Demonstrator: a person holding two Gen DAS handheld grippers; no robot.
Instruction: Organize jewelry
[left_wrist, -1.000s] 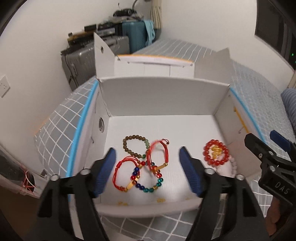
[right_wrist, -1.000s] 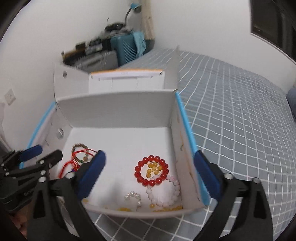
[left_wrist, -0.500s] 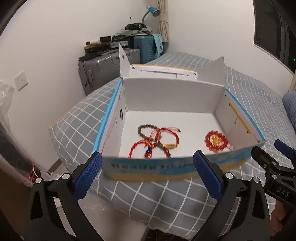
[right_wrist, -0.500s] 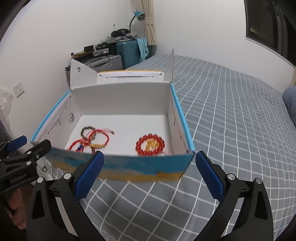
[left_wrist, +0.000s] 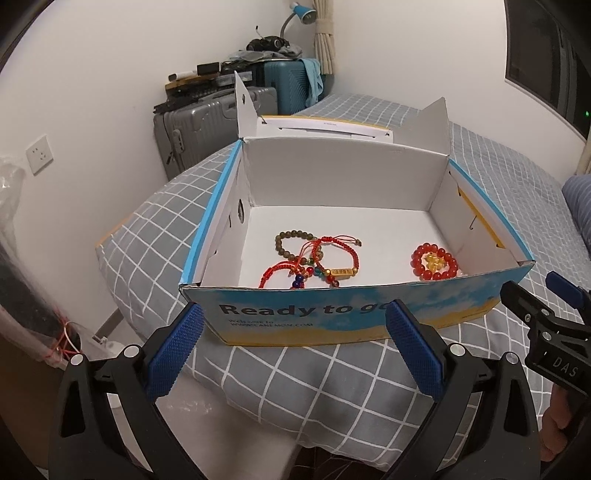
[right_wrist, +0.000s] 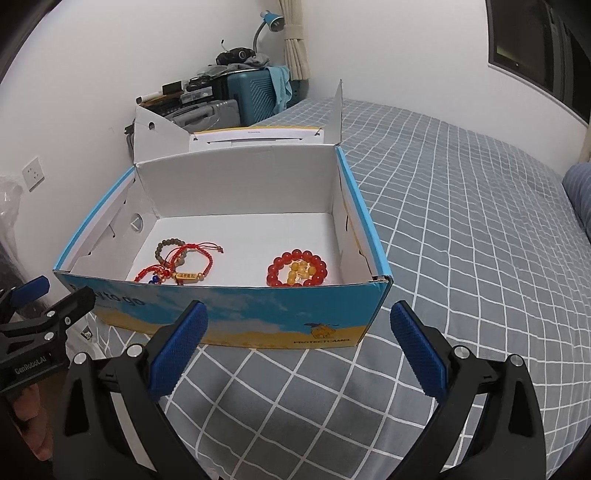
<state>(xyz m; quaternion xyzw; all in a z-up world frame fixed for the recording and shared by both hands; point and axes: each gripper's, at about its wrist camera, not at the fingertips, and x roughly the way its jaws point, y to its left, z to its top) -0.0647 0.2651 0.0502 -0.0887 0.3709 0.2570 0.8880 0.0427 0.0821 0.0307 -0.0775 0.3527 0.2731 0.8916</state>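
Observation:
An open cardboard box (left_wrist: 332, 317) with a blue and yellow front stands on the bed; it also shows in the right wrist view (right_wrist: 258, 317). Inside lie a brown bead bracelet (left_wrist: 291, 240), tangled red cord bracelets (left_wrist: 332, 254) with coloured beads, and a red bead bracelet (left_wrist: 434, 260) around small yellow beads. The same pieces show in the right wrist view: the cord bracelets (right_wrist: 192, 262) and the red bead bracelet (right_wrist: 297, 267). My left gripper (left_wrist: 293, 350) is open and empty, in front of the box. My right gripper (right_wrist: 295, 350) is open and empty, also in front of it.
The bed (right_wrist: 461, 229) has a grey checked cover and stretches right. Suitcases (left_wrist: 207, 122) with clutter on top stand against the far wall. A plastic bag (left_wrist: 22, 295) is at the left, off the bed edge. The box's lid (left_wrist: 325, 125) stands open behind.
Both grippers have pulled back from over the box's inside to in front of its front wall. The jewellery has not moved. Both stay open.

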